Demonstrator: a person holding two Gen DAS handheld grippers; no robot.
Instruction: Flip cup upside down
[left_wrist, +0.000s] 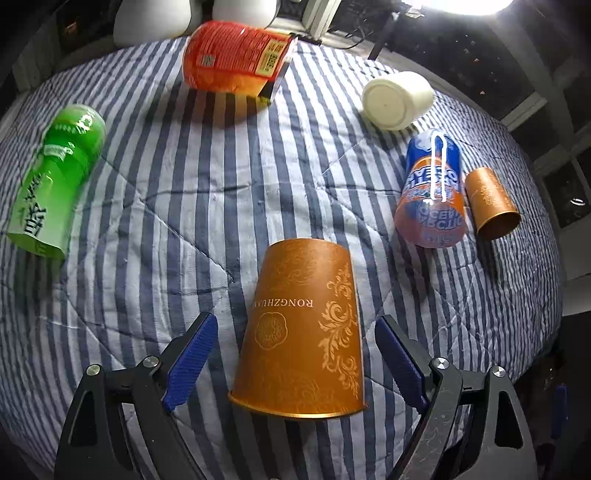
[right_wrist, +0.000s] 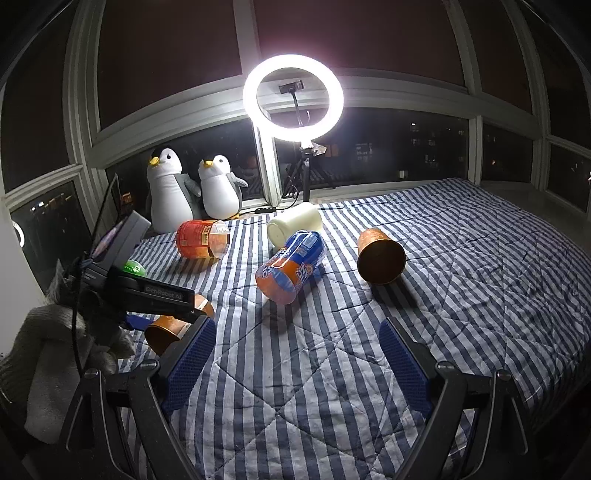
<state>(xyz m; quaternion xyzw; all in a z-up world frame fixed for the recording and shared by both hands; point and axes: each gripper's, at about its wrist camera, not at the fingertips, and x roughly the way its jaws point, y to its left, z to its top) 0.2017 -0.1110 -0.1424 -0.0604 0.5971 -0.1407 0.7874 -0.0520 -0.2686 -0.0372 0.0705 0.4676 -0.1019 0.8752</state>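
Between the blue pads of the left hand-held gripper, whose jaws are spread wide with clear space on either side, an orange paper cup is framed but not touched. It seems to stand mouth-down on the striped quilt of the bed, base away from the camera, though lying on its side cannot be ruled out. If the flip is judged done, the jaws should be drawn straight back without brushing the thin wall, since the soft bedding gives little support. The right hand-held gripper is likewise held wide and empty over bare quilt. Farther out, a second orange cup lies on its side, mouth towards the right camera; it would best be gripped mid-wall, lightly, to avoid crushing. A blue-and-orange cup lies just beside it.
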